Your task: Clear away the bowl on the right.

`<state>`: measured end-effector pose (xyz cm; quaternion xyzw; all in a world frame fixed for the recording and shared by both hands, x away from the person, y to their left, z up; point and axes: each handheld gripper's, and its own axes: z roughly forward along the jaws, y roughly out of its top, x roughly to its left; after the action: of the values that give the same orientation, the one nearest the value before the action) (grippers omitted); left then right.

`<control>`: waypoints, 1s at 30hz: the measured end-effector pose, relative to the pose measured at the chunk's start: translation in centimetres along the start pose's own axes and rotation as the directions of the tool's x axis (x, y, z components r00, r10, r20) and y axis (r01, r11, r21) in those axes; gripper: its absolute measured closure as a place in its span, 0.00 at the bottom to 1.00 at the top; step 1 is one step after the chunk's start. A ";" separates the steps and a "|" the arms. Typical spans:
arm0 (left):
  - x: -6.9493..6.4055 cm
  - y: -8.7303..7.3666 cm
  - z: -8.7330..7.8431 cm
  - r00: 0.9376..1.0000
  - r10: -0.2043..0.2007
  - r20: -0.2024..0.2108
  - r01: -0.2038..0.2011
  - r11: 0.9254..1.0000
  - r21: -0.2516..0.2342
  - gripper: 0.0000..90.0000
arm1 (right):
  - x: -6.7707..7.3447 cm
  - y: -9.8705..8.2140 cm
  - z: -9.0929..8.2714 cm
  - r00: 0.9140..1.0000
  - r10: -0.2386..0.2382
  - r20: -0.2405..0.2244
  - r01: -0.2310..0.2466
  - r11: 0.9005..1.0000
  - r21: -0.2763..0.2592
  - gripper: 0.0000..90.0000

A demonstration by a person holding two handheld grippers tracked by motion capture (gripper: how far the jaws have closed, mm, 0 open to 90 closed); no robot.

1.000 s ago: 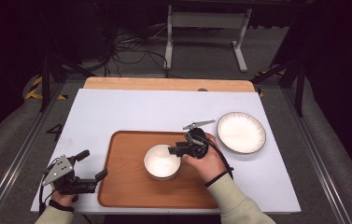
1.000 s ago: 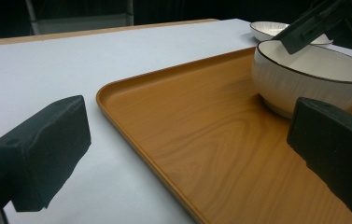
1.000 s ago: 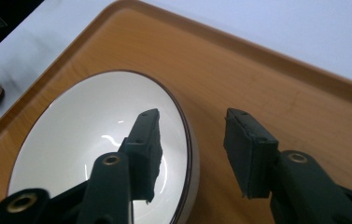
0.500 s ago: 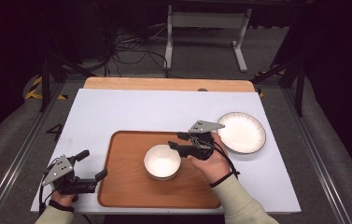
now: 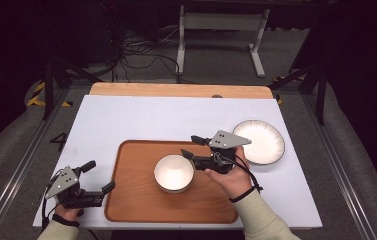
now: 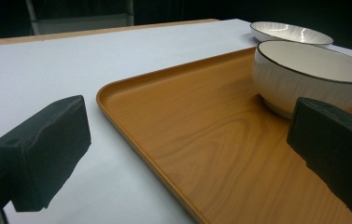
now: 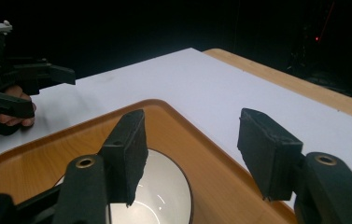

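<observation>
A white bowl (image 5: 174,172) with a dark rim stands on the wooden tray (image 5: 136,200), near its middle. My right gripper (image 5: 190,146) hovers open just right of the bowl, above its rim, holding nothing. In the right gripper view its jaws (image 7: 197,154) stand wide apart over the bowl (image 7: 155,196) and the tray's far edge (image 7: 183,116). My left gripper (image 5: 99,176) rests open on the white table at the tray's left edge. In the left gripper view its open jaws (image 6: 187,154) frame the tray (image 6: 201,140), with the bowl (image 6: 313,74) at the right.
A shallow white plate (image 5: 259,141) lies on the white table surface (image 5: 141,120) to the right of the tray, behind the right hand; it shows past the bowl as the plate (image 6: 290,32). The left gripper (image 7: 47,91) appears far off beyond the tray.
My right gripper has drawn back from the bowl's rim, a little up and to the right, jaws open. The bowl stayed in place. The left gripper has not moved.
</observation>
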<state>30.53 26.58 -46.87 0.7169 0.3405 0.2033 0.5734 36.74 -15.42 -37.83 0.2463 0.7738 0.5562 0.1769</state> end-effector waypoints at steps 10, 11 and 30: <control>0.0 0.0 0.0 1.000 -0.001 0.000 0.001 1.000 -0.001 0.00 | 0.2 -0.2 -1.6 0.999 -0.047 -0.006 0.046 0.995 -0.091 0.37; 0.0 0.0 0.0 1.000 -0.001 0.001 0.001 1.000 -0.001 0.00 | 0.2 -0.3 -1.8 0.999 -0.052 -0.008 0.050 0.993 -0.106 0.36; 0.1 0.0 -0.1 1.000 -0.005 0.009 0.005 1.000 -0.004 0.00 | -0.7 -1.2 -4.0 0.999 -0.048 0.001 0.047 0.983 -0.175 0.33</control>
<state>30.52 26.75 -46.81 0.7156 0.3395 0.1994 0.5769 34.95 -19.21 -37.67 0.2103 0.7279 0.6179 0.2099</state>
